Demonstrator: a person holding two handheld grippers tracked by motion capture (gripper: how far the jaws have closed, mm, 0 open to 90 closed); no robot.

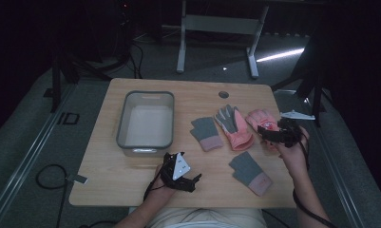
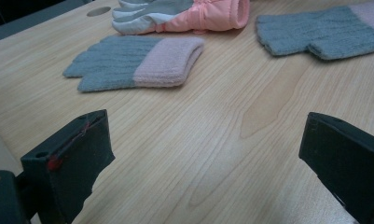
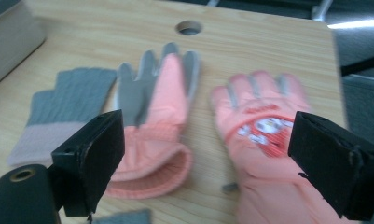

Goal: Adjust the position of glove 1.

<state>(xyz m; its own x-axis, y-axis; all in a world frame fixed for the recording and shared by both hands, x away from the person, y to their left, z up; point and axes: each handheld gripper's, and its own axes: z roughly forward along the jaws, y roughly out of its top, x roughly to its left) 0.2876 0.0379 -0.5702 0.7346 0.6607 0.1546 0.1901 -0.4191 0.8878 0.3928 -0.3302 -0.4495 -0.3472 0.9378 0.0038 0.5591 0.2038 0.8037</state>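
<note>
Four gloves lie on the wooden table (image 1: pixel 131 171). Two are pink ski gloves: one palm-up with grey fingers (image 1: pixel 234 127) (image 3: pixel 152 116) and one with a cartoon print (image 1: pixel 263 118) (image 3: pixel 264 135). Two are grey knit gloves with pink cuffs: one mid-table (image 1: pixel 206 133) (image 2: pixel 133 63) and one nearer the front (image 1: pixel 250 172) (image 2: pixel 324 32). My left gripper (image 1: pixel 195 181) (image 2: pixel 203 158) is open low over bare wood near the front edge, facing the gloves. My right gripper (image 1: pixel 265 134) (image 3: pixel 212 158) is open wide just above the two pink gloves' cuffs, holding nothing.
A grey rectangular bin (image 1: pixel 145 121) (image 3: pixel 7 37) stands at the table's left half. A round cable hole (image 1: pixel 223 94) (image 3: pixel 189 28) sits near the far edge. Dark floor, cables and a desk frame (image 1: pixel 216 28) surround the table.
</note>
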